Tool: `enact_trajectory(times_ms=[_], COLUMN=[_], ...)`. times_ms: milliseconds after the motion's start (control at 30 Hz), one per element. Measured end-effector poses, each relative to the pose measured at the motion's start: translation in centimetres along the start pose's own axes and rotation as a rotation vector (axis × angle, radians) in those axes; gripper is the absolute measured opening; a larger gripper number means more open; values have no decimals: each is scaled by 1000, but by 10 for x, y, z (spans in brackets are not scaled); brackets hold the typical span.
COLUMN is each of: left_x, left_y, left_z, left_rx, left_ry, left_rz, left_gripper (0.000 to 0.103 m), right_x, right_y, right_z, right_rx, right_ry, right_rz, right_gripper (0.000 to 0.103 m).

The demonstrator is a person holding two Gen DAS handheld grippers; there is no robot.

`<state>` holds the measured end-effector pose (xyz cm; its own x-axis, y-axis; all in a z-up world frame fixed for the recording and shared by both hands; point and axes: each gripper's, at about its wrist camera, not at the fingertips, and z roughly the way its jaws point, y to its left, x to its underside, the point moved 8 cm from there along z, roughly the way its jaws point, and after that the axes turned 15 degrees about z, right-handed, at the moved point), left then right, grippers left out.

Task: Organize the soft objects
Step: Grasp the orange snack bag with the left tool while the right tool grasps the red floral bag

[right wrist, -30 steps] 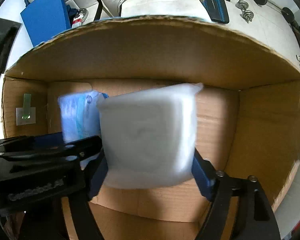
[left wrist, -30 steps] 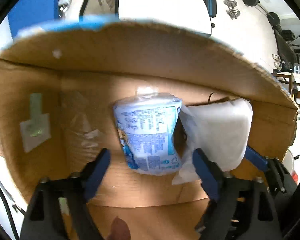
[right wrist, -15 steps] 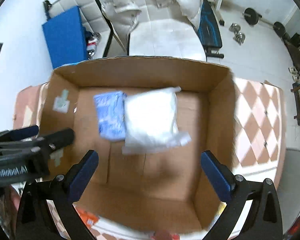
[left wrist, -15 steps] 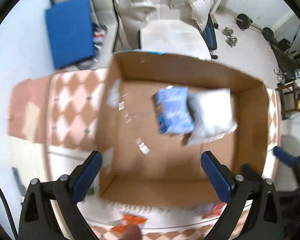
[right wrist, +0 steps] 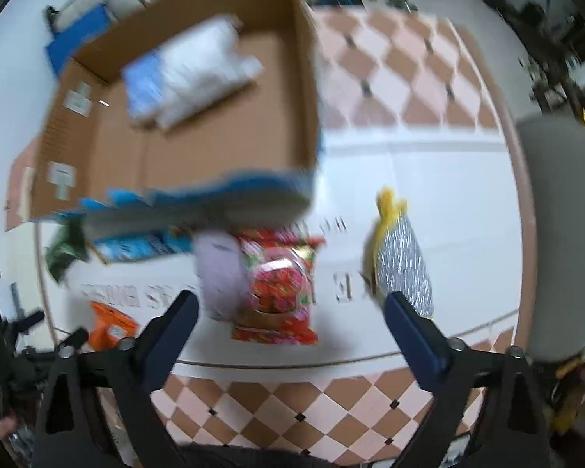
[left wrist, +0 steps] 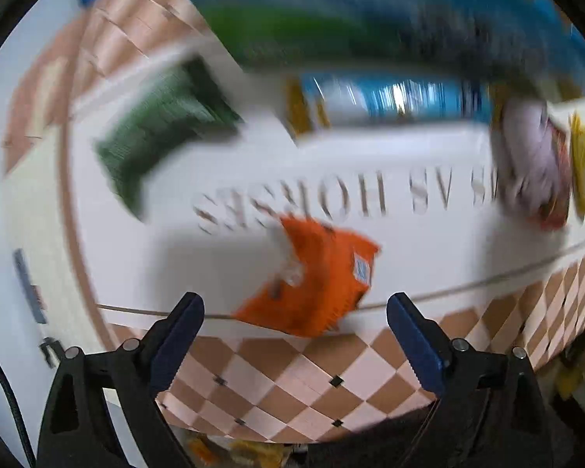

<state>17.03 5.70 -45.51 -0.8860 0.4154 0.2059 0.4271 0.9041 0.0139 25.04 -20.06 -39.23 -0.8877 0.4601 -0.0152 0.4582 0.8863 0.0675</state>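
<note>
cardboard box (right wrist: pixel 199 117): biggest thing around, sat at the far end of the white mat (right wrist: pixel 448 202); a blue pack (right wrist: pixel 144 78) and a white soft pack (right wrist: pixel 202 62) are already lying inside it, touching each other.

white mat: spread over the checkered surface, with the leftover soft stuff scattered on it on the near side of the box.

red snack bag (right wrist: pixel 280 292): lying flat just beyond the right tongs (right wrist: pixel 288 312), roughly lined up with the gap, a pale purple roll (right wrist: pixel 218 273) pressed against its left side. Not touched yet.

silver-and-yellow bag (right wrist: pixel 401 269): found near the box's near right corner, just past the right tong's right finger.

orange pouch (left wrist: pixel 316 277): right ahead of the left tongs (left wrist: pixel 294 318), at the mat's near edge, well clear of the box. Not gripped.

tongs: both held wide, nothing in either; both jaws have just been closing a little.

what could go wrong: everything's smeared with blur, so a fast drop could be mis-aimed; the purple roll could get pinched along with the red bag, and the thin pouch could be shoved off the mat edge instead of picked up.
</note>
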Motion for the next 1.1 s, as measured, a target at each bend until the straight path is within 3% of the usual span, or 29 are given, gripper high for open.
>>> enact_trajectory(times_ms=[200, 267, 333, 400, 500, 633, 700, 833, 867, 933, 1100], left_x=[-2, -6, -7, -6, -3, 3, 6, 9, 10, 13, 17], left_y=[-16, -17, -16, -16, -14, -10, -10, -10, -13, -12, -14], left_z=[36, 38, 41, 46, 49, 57, 60, 63, 63, 62, 53], left_rx=[17, 29, 75, 159, 222, 253, 245, 227, 225, 223, 206], left_ry=[59, 55, 66, 80, 77, 83, 83, 84, 79, 72, 64], left_rz=[25, 5, -43, -107, -177, -218, -211, -204, -207, -207, -193], left_gripper=[95, 86, 60, 53, 53, 53, 53, 53, 53, 53, 53], right_x=[6, 7, 7, 8, 13, 25, 28, 38, 43, 52, 110], right_y=[-7, -6, -5, -5, -11, -9, -9, -14, -17, -21, -41], right_z=[61, 73, 78, 78, 76, 75, 83, 100, 101, 104, 108], right_rx=[88, 87, 60, 46, 47, -42, -48, -1, 10, 20, 75], right_ry=[70, 91, 99, 110, 127, 170, 186, 207, 211, 224, 269], right_rz=[14, 25, 43, 54, 59, 64, 70, 64, 62, 60, -32], right_gripper=[78, 77, 77, 72, 67, 67, 67, 66, 57, 53, 52])
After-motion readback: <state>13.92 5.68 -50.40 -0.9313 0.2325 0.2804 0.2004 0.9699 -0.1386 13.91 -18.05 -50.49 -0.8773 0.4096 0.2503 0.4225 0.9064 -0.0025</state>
